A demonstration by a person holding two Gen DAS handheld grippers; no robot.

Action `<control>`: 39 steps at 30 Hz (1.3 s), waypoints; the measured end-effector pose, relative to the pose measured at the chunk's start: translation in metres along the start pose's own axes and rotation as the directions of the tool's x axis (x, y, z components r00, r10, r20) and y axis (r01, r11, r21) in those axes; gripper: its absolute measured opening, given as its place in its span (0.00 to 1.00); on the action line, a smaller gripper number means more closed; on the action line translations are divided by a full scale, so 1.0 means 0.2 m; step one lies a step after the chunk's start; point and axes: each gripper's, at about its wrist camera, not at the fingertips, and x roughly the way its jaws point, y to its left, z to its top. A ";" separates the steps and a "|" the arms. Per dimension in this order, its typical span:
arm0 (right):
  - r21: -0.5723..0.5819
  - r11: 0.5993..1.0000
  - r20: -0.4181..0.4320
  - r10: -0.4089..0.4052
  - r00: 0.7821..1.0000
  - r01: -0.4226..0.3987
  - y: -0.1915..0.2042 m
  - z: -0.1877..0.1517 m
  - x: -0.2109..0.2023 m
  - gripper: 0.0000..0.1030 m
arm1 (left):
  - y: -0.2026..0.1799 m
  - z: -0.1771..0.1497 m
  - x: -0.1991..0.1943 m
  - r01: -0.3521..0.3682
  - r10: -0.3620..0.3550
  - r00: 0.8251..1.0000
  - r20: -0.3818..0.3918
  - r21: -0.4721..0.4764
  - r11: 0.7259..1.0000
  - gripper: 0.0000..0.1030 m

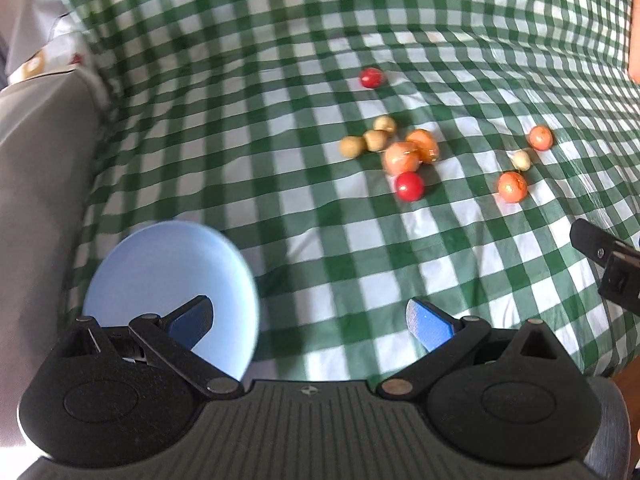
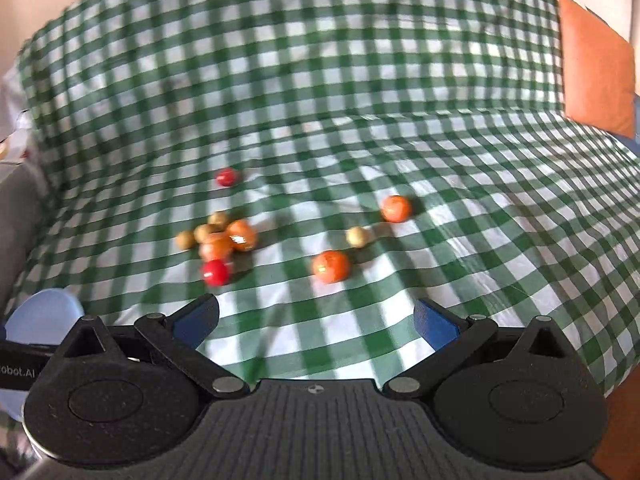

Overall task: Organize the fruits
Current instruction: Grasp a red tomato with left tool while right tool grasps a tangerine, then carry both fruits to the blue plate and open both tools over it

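Note:
Small round fruits lie scattered on a green-and-white checked cloth (image 1: 280, 160). A cluster (image 1: 400, 152) holds orange, tan and red ones (image 1: 409, 186); it also shows in the right wrist view (image 2: 224, 240). A lone red fruit (image 1: 371, 77) lies farther back. Two orange fruits (image 2: 331, 266) (image 2: 396, 208) and a pale one (image 2: 357, 236) lie to the right. A light blue plate (image 1: 172, 280) sits near left, partly under my left gripper (image 1: 310, 320), which is open and empty. My right gripper (image 2: 316, 320) is open and empty, short of the fruits.
A grey cushion (image 1: 36, 200) borders the cloth on the left. An orange cushion (image 2: 596, 64) stands at the far right. The right gripper's black body (image 1: 608, 260) shows at the right edge of the left wrist view. The blue plate (image 2: 40, 320) sits at the left.

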 end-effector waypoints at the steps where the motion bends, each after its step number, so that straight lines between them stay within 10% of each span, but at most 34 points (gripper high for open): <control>1: 0.006 1.000 -0.005 -0.004 1.000 0.004 -0.03 0.01 0.03 0.99 | -0.02 0.02 0.03 0.003 -0.003 1.000 -0.004 0.005 1.000 1.00; 14: -0.006 1.000 -0.140 -0.005 0.990 0.005 -0.13 0.01 0.69 0.99 | -0.21 0.34 0.62 0.109 -0.107 0.994 -0.038 0.061 0.992 1.00; 22: -0.121 0.991 -0.069 -0.065 0.996 0.056 -0.07 0.02 0.90 0.99 | -0.26 0.42 0.80 0.119 -0.118 0.992 -0.052 0.012 0.993 1.00; 24: -0.131 0.991 -0.048 -0.047 0.998 0.040 -0.08 0.03 0.91 0.97 | -0.27 0.44 0.79 0.127 -0.126 0.991 -0.036 0.018 0.992 0.81; 27: -0.189 0.982 0.011 -0.023 1.000 0.025 -0.06 0.02 0.87 0.55 | -0.28 0.44 0.74 0.169 -0.169 0.986 0.009 0.040 0.985 0.33; 28: -0.193 0.981 0.005 0.003 1.000 -0.002 -0.05 0.02 0.87 0.37 | -0.28 0.44 0.73 0.181 -0.181 0.983 0.009 0.044 0.983 0.32; 39: -0.073 0.997 -0.037 0.010 0.999 -0.013 -0.08 0.06 0.67 0.37 | -0.17 0.33 0.45 0.202 -0.202 0.979 0.027 0.001 0.979 0.32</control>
